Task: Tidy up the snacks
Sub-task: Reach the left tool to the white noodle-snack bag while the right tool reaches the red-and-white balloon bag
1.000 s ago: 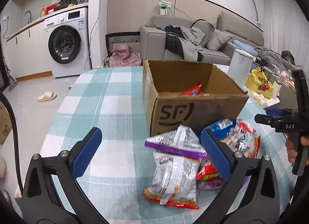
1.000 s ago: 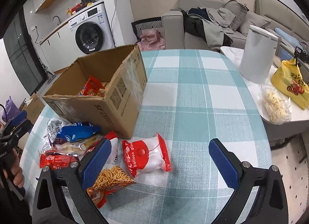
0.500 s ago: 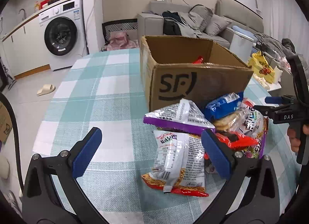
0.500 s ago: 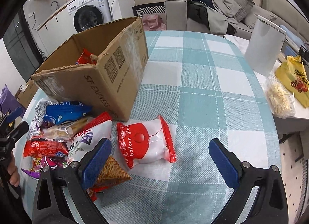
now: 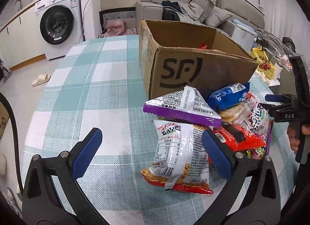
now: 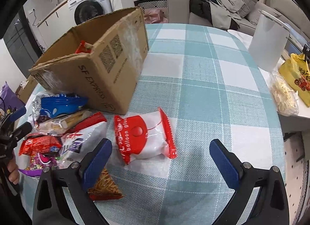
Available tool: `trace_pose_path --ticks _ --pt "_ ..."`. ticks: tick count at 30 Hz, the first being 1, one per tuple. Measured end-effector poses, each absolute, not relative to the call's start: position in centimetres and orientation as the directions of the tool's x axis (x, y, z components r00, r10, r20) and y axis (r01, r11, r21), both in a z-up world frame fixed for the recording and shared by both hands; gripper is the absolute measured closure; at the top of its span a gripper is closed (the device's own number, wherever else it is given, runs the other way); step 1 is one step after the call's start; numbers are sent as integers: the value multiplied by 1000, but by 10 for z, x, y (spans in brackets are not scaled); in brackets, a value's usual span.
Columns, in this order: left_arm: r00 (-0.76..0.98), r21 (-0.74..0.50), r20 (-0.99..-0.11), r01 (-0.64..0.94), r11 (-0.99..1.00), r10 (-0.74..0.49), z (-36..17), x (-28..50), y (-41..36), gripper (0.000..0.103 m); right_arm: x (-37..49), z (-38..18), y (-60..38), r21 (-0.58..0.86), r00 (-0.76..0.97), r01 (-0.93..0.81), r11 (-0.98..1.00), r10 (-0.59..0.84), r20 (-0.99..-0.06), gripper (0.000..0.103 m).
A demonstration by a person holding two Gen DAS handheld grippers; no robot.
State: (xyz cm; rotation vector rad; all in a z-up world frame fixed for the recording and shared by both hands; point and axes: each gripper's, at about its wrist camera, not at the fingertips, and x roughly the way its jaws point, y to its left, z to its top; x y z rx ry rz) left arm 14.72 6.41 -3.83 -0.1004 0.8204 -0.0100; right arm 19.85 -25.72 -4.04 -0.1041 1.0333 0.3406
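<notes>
Box: open brown cardboard carton printed SF [image 5: 193,70] stands at upper centre of the left view; one red packet shows inside, so I judge it the place for the snacks.
Heap: crinkly snack packets [image 5: 203,124] lie piled against the carton's near wall, lower right in that view.
Left gripper [image 5: 153,151]: I hold it wide and empty, low over the white-and-orange noodle bag [image 5: 180,157].
Right gripper [image 6: 160,163]: wide too, empty, framing the red-and-white balloon-glue pouch [image 6: 143,137] at centre of its view.
Room: checked teal tablecloth [image 6: 203,89] lies bare at right; its edge curves off at far right.
Edges: carton rim is ragged, worth clearing on any lift.
</notes>
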Motion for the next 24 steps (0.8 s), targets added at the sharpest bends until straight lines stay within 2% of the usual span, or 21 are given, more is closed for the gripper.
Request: trace_pose_path --ticks 13,16,19,24 --pt "637 -156 -758 35 987 -142 -44 151 60 1 202 -45 -260 29 495 -299 954 181 -850 1" --pt "623 -130 -772 38 991 -125 -46 151 55 1 203 -46 -260 33 495 -299 954 185 -849 1" --pt "618 -123 -777 41 992 -122 -48 150 52 1 202 -45 -259 51 489 -310 949 205 -847 5" --pt "603 -113 -789 49 992 -120 -52 152 49 1 201 -44 -256 79 476 -335 939 241 -846 19"
